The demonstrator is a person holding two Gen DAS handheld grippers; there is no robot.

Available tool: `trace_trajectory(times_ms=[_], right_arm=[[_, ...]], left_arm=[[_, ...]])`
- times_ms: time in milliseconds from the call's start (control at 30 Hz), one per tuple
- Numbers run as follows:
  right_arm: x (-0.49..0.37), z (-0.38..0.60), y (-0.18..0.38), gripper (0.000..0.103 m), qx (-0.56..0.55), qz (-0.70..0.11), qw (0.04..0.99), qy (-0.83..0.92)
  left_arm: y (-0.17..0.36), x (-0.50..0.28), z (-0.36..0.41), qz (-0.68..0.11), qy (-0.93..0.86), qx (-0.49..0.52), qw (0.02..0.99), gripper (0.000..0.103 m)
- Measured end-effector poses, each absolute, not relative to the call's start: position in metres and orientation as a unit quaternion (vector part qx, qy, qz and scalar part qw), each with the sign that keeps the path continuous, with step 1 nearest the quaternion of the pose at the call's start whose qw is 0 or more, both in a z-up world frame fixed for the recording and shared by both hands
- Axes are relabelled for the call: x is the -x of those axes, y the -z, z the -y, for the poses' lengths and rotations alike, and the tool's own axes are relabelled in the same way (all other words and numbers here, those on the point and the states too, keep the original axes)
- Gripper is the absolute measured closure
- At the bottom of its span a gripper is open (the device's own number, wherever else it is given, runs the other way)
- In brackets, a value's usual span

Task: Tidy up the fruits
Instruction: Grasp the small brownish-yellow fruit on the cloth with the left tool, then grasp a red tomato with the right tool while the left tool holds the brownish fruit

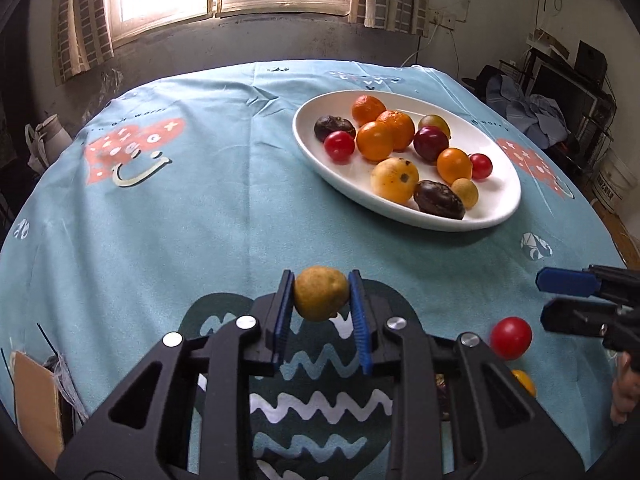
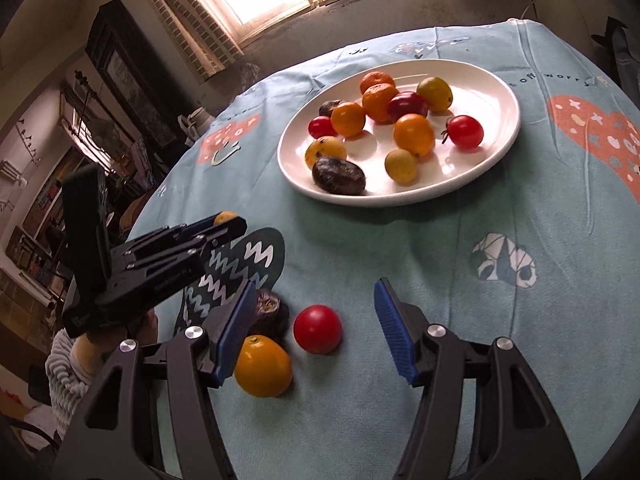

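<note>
— Between my left gripper's [image 1: 321, 300] blue pads sits a tan fruit [image 1: 321, 298], pinched and held above the tablecloth [image 1: 200, 220]
— And the right gripper [image 2: 316, 334]?
— Jaws apart, empty, a red tomato [image 2: 317, 329] lying between them; the plate [image 2: 492, 148] of fruit lies farther off

A round table under a blue tablecloth [image 2: 400, 240] carries a white plate [image 2: 496, 92]; nearer than it lie a red tomato [image 2: 317, 329], an orange fruit [image 2: 263, 366] and a dark passion fruit [image 2: 274, 312].

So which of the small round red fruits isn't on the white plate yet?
The red tomato-like fruit lying on the blue tablecloth between the right gripper fingers; the other two red ones already sit on the white oval plate.
</note>
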State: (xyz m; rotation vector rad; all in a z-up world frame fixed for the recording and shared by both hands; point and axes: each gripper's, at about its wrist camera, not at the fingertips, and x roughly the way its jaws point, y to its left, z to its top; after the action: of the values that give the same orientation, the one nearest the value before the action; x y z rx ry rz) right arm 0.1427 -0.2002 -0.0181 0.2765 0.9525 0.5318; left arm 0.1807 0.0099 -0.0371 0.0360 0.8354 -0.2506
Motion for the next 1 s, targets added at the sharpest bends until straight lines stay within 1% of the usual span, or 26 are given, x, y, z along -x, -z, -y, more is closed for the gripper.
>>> trace_trajectory(times_ms=[100, 167, 200, 333, 433, 500, 533, 567, 600, 667, 967, 1000], right_arm=[[-0.137, 0.200, 0.021, 0.041, -0.130, -0.454, 0.842, -0.262], [-0.135, 0.201, 0.022, 0.046, -0.131, -0.455, 0.839, -0.267], [-0.134, 0.202, 0.022, 0.046, -0.129, -0.456, 0.839, -0.268], [-0.131, 0.195, 0.028, 0.048, -0.102, -0.464, 0.841, -0.259], [-0.129, 0.189, 0.032, 0.052, -0.074, -0.463, 0.847, -0.249], [-0.130, 0.186, 0.036, 0.061, -0.051, -0.465, 0.853, -0.233], [-0.129, 0.184, 0.036, 0.064, -0.048, -0.462, 0.853, -0.236], [-0.126, 0.180, 0.035, 0.072, -0.038, -0.456, 0.856, -0.241], [-0.123, 0.174, 0.034, 0.074, -0.019, -0.450, 0.860, -0.241], [-0.118, 0.166, 0.033, 0.074, 0.017, -0.435, 0.869, -0.236], [-0.123, 0.168, 0.035, 0.075, 0.016, -0.435, 0.869, -0.235], [-0.124, 0.168, 0.035, 0.075, 0.014, -0.435, 0.869, -0.235]], left_arm=[[0.040, -0.181, -0.005, -0.409, 0.127, -0.028, 0.903, 0.075], [0.041, -0.179, -0.002, -0.409, 0.131, -0.035, 0.902, 0.075], [0.041, -0.179, 0.000, -0.408, 0.133, -0.037, 0.902, 0.075], [0.041, -0.178, 0.001, -0.410, 0.132, -0.037, 0.902, 0.075], [0.042, -0.178, 0.002, -0.410, 0.132, -0.039, 0.902, 0.075], [0.042, -0.177, 0.003, -0.410, 0.132, -0.040, 0.902, 0.075], [0.042, -0.177, 0.003, -0.410, 0.132, -0.041, 0.901, 0.075], [0.042, -0.177, 0.004, -0.411, 0.132, -0.042, 0.901, 0.075], [0.043, -0.177, 0.004, -0.411, 0.133, -0.043, 0.901, 0.075], [0.045, -0.177, 0.007, -0.414, 0.136, -0.048, 0.899, 0.075], [0.057, -0.175, 0.021, -0.425, 0.143, -0.084, 0.890, 0.075], [0.057, -0.175, 0.021, -0.425, 0.143, -0.084, 0.890, 0.073]])
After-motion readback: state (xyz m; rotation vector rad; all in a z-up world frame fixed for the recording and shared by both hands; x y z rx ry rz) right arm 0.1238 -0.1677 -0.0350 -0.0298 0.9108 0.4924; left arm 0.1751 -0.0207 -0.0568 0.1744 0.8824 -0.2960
